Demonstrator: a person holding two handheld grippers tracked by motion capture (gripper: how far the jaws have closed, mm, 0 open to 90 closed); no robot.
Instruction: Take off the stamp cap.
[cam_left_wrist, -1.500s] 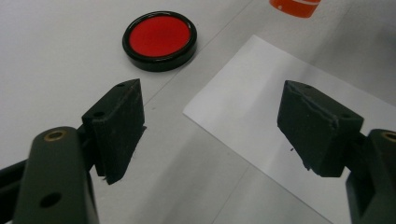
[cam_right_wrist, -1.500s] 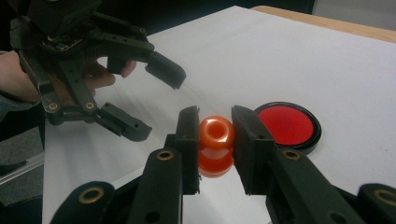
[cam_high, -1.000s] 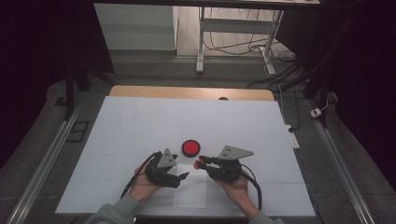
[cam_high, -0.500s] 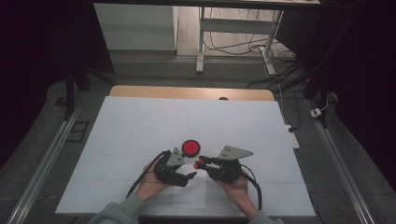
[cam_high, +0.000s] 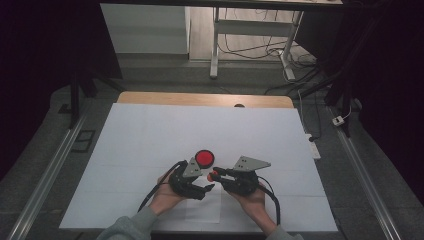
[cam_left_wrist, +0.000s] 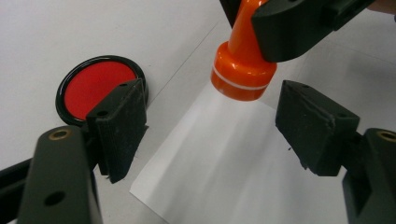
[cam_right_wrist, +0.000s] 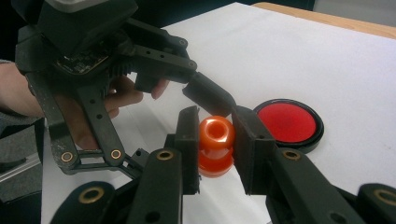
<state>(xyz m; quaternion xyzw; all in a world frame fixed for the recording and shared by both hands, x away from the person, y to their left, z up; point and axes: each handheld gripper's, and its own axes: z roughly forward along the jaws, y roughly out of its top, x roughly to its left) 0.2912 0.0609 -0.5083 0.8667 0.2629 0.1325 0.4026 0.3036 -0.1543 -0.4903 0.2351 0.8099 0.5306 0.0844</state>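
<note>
White sheet-covered table with a light wooden far edge, dark surroundings, grey floor with cables behind. Near the front edge, a loose white sheet of paper lying flat on the covering. Just beyond it, a round red ink pad in a black rim, resting on the table, lid off. Right gripper, held in the person's right hand: jaws pinched on the neck of an orange plastic stamp with a white ring around its base, stamp base pointing down and raised clear of the paper. Left gripper, held in the person's left hand: jaws spread wide, nothing between them, positioned low over the paper's far corner. Stamp base just ahead of the left gripper's open jaws, not touching them. Ink pad just beside the left gripper's left-hand jaw as seen in the left gripper view. Both grippers close together, tips facing each other.
</note>
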